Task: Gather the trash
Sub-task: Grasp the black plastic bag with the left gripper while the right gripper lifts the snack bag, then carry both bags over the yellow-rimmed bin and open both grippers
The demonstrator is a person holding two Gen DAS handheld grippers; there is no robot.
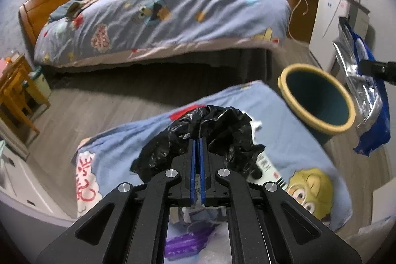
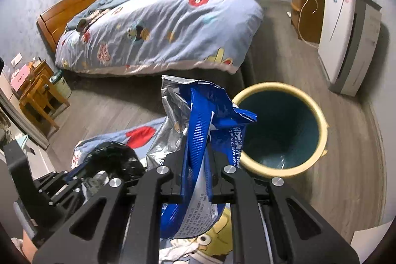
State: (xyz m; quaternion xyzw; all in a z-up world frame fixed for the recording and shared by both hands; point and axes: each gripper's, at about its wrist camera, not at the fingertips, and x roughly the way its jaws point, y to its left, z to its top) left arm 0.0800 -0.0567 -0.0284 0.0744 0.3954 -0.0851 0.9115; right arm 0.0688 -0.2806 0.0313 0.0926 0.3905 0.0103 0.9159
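My left gripper is clamped on the black plastic bag above the blue cloth. My right gripper grips the blue-and-silver packet, which overlaps the near rim of the yellow-rimmed bin.

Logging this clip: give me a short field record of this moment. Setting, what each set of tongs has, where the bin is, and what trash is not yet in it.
setting: bedroom, wood-look floor, bed with cartoon quilt
left tongs: shut on crumpled black plastic bag, over a blue cartoon cloth
right tongs: shut on blue and silver wipes packet, held up in the air
bin: yellow rim, dark teal inside, on the floor to the right of the cloth
bin contents: something pale at the bottom, unclear
not yet binned: both held items
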